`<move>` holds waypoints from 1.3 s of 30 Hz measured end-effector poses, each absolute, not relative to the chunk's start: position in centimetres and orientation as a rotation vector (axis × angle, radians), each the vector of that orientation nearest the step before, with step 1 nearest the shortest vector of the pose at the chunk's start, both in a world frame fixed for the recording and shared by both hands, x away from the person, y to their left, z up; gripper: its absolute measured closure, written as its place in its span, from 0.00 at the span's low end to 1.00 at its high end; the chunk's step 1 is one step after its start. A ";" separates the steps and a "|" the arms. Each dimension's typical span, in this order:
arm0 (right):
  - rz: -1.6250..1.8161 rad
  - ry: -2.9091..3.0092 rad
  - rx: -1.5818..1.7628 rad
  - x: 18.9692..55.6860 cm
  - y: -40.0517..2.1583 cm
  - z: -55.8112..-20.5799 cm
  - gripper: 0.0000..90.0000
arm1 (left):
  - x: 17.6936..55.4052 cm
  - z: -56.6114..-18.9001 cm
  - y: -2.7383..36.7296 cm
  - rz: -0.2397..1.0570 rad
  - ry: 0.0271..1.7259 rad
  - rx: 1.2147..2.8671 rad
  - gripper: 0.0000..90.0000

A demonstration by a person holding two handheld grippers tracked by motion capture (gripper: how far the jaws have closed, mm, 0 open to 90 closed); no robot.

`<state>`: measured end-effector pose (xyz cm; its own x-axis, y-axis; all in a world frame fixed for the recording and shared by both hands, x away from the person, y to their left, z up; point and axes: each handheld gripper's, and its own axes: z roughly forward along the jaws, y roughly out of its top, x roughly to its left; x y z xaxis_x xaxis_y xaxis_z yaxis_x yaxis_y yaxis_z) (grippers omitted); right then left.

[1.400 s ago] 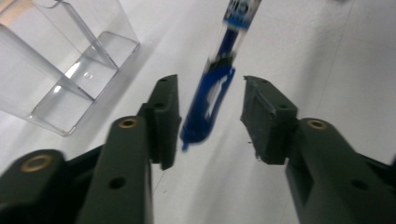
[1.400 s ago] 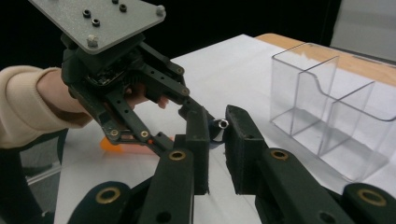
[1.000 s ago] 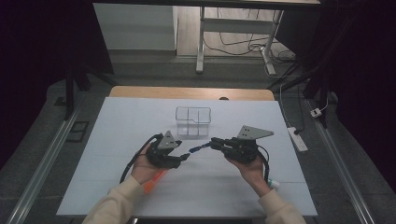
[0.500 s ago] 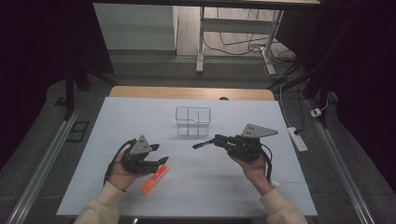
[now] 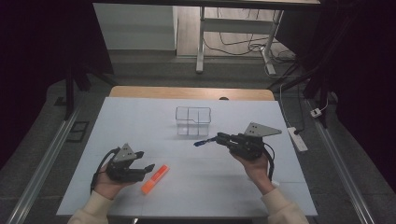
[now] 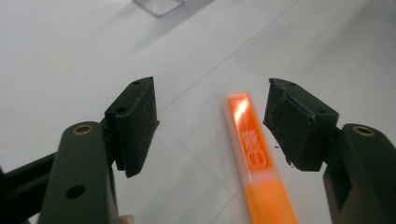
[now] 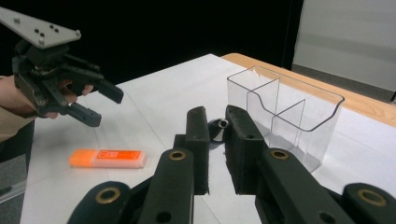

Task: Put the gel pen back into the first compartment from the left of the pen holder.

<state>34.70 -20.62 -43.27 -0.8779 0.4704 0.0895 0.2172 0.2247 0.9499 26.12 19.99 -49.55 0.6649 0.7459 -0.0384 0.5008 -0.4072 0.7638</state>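
Now: eraser down, pen still in hand

The left tool (image 5: 148, 167) has just been opening; the flat orange block eraser (image 5: 155, 179) lies free on the white worktop (image 5: 140, 121) beneath its spread jaws. The right tool (image 5: 219, 137) is clamped on a dark blue-tipped pen (image 5: 201, 142) beside the clear plastic divided organiser (image 5: 193, 120), seemingly still to fill. Beyond, a dim room with trailing floor cables

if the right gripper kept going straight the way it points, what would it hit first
Probably the clear divided container: the right gripper, shut on a blue pen, aims at its near wall, though depth is unclear.
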 end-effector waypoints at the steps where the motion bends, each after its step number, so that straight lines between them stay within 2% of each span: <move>1: 1.713 2.278 0.650 34.7 -20.6 -43.2 0.88 | 25.9 -49.7 20.3 0.398 0.968 2.092 0.38; 27: 1.701 2.220 0.659 36.3 -19.0 -39.4 0.88 | 25.9 -50.7 22.0 0.375 1.018 2.087 0.36; 39: 1.667 2.220 0.700 38.5 -18.3 -38.9 0.88 | 26.1 -50.9 22.3 0.369 1.027 2.086 0.35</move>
